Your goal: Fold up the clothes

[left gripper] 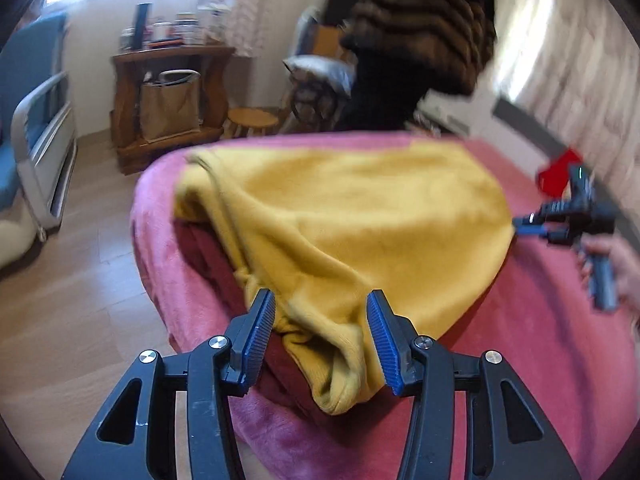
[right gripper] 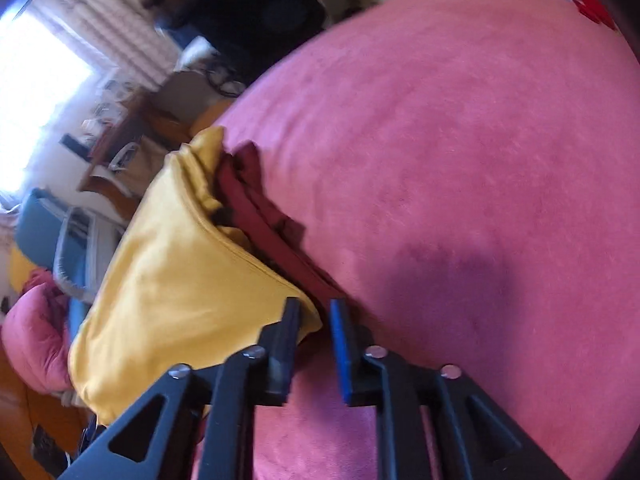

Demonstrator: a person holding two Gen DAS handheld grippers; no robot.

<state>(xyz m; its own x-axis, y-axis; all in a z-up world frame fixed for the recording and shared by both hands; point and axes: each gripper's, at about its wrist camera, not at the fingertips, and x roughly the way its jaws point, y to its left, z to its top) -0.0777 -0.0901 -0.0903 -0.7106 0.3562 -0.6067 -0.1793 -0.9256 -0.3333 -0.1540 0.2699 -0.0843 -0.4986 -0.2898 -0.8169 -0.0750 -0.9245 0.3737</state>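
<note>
A yellow garment (left gripper: 352,216) lies spread on a pink blanket (left gripper: 540,340) that covers the bed, on top of a dark red garment (left gripper: 208,252). My left gripper (left gripper: 322,316) stands open at the near corner of the yellow cloth. The bunched hem lies loosely between its blue pads (left gripper: 380,328). In the right wrist view, my right gripper (right gripper: 316,316) is at another corner of the yellow garment (right gripper: 168,300). That tip sits between narrowly parted jaws with a gap still showing, beside the dark red garment (right gripper: 256,208). The left wrist view also shows the right gripper (left gripper: 520,226) at the cloth's right edge.
A hand (left gripper: 616,264) holds the right gripper's handle. A red object (left gripper: 558,176) lies at the bed's far right. Beyond the bed stand a wooden console with a tan bag (left gripper: 168,104), a round stool (left gripper: 252,118) and a blue chair (left gripper: 36,120) on wood flooring.
</note>
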